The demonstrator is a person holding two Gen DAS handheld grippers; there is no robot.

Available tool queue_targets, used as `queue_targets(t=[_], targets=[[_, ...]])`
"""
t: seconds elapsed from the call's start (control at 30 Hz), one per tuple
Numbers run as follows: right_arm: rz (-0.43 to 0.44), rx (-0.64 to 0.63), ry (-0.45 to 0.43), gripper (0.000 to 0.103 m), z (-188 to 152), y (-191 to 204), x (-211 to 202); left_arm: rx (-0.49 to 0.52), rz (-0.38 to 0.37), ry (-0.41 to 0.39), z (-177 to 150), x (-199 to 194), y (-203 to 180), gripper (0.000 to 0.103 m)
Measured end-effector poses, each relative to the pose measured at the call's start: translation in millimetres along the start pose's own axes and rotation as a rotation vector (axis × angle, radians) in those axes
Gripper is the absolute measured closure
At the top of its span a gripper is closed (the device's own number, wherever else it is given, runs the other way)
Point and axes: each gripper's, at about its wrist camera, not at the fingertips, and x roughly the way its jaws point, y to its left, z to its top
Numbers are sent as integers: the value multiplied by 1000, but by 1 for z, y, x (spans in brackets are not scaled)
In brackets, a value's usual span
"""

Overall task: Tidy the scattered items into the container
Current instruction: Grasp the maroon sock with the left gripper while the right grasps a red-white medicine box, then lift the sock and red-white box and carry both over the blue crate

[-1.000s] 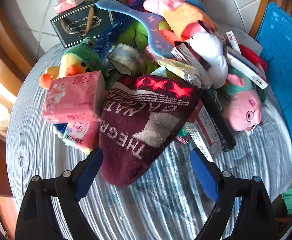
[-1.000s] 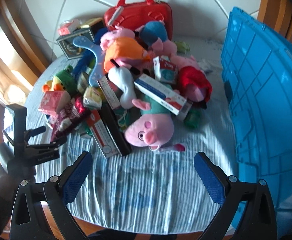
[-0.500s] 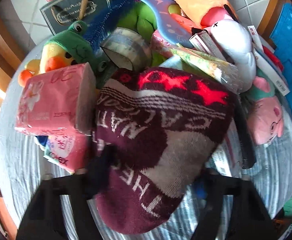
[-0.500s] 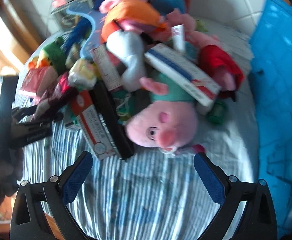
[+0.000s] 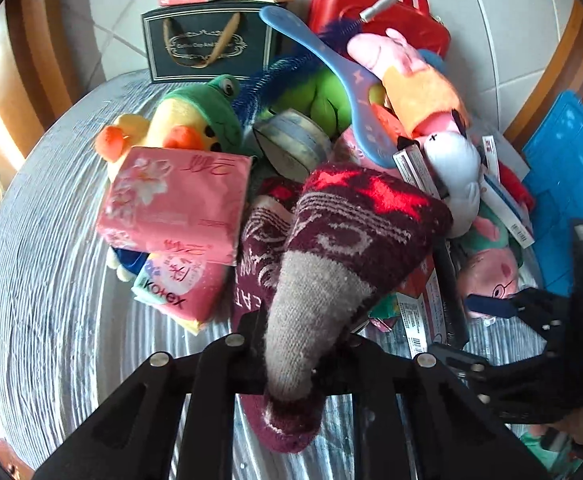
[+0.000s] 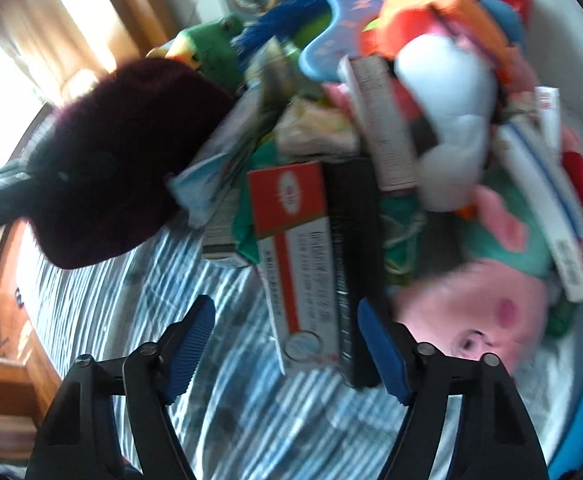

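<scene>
My left gripper [image 5: 295,344] is shut on a maroon sock [image 5: 351,220] with red stars and a grey heel, pinching it at the grey part. The sock [image 6: 123,152] also hangs as a dark mass at the left of the right wrist view. My right gripper [image 6: 287,344] is low over the pile with its jaws closing. A red-and-white box [image 6: 291,240] and a long black box [image 6: 355,264] lie between its blue pads, which do not press on them. The right gripper [image 5: 479,328] shows at the right edge of the left wrist view. The blue container [image 5: 563,168] stands to the right.
The pile rests on a striped cloth [image 5: 51,280]. In it are pink tissue packs [image 5: 175,196], a duck-frog plush [image 5: 195,120], a tape roll [image 5: 295,144], a blue hairbrush [image 5: 343,80] and a pink pig plush [image 6: 491,312]. A black gift box [image 5: 207,44] and a red case [image 5: 371,12] stand behind.
My left gripper closed on the sock and drew it up from the pile. My right gripper dropped toward the boxes beside the pig plush, rolled, and its jaws narrowed.
</scene>
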Motion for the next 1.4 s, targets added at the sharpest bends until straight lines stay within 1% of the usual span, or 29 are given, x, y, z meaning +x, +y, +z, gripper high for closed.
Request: queue_targets(t=[0.17,0.23,0.33,0.5,0.53,0.57,0.6,0.63,0.67,0.77,1.0,1.23,1.4], targets=[[14,-35,-14,29,3,7,14,-19,-9,1,-8,-2,6,88],[-13,-63,-5,29,6,12,19,-27,-13,-4,-13,-4,9,88],[-30,-75,-1,29,10,14,26,-37,-18,-8,-14,-5,11,88],[-32,-94,17,34,14,18,39,-36,-11,-7,-13,-6,16,88],[-28,-86,21,41,14,18,40,-36,-11,-8,-13,-7,17,88],[-33,-76,25,54,15,16,40,-36,-11,-8,-13,-8,17,88],[-49,-61,30,61,15,12,39,-36,-11,-9,-13,-8,18,88],[-56,-44,31,75,15,9,38,-38,-12,-10,-12,-8,18,88],[-52,-16,35,80,15,3,36,-42,-14,-12,-12,-9,18,88],[-52,-1,39,80,14,-1,31,-47,-18,-19,-12,-13,17,88],[-54,17,4,80,13,2,4,-29,-15,-45,-11,-28,10,88],[-59,32,-45,80,16,-2,-36,-44,-10,-91,-5,-53,8,88],[-61,40,-88,80,10,6,-73,-35,4,-130,2,-77,-1,88]])
